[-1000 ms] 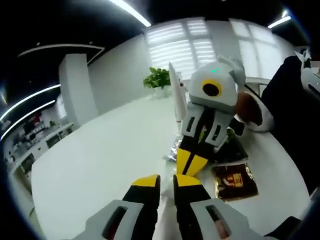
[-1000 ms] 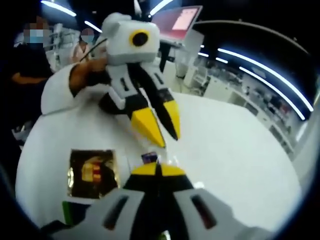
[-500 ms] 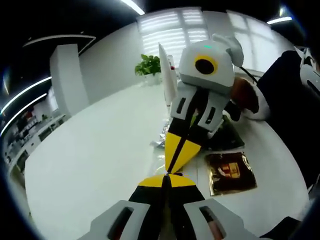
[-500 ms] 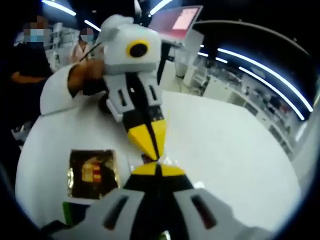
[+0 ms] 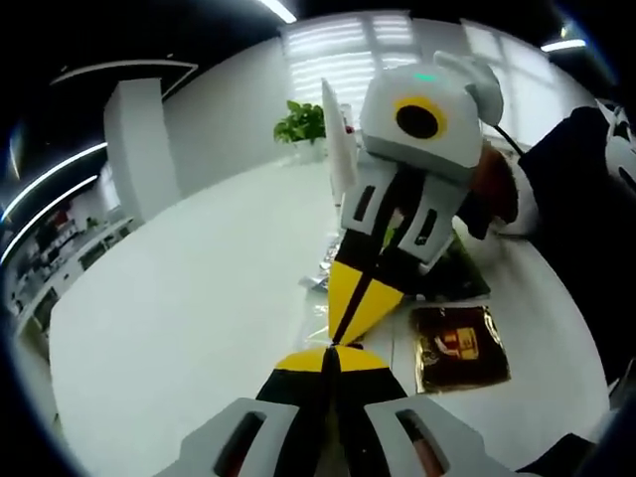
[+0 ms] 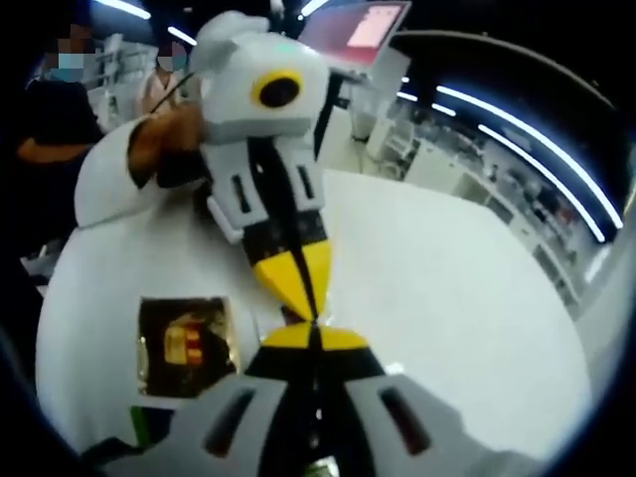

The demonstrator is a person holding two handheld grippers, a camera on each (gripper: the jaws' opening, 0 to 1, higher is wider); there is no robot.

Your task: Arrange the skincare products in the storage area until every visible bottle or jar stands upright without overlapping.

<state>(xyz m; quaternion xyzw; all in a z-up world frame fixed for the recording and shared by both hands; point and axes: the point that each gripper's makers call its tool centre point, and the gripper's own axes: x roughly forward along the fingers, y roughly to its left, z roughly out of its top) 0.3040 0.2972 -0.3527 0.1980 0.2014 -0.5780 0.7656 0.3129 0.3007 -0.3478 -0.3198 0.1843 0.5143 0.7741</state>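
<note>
While both grippers meet tip to tip over the white surface (image 5: 179, 318), each has its fingers clenched on nothing — left gripper (image 5: 332, 355), right gripper (image 6: 311, 333). No bottle or jar is discernible; a glossy brown-gold sachet (image 5: 459, 346) lies flat just beside the tips, with a crinkled foil packet (image 5: 323, 274) partly hidden behind. Sachet looks light, thin, slippery — best pinched at an edge. Against a second ago, the left fingers have closed and the tips have converged.

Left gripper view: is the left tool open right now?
No. The left tool has its yellow-tipped jaws pressed together with no gap, tip to tip with the right tool above the white table.
</note>
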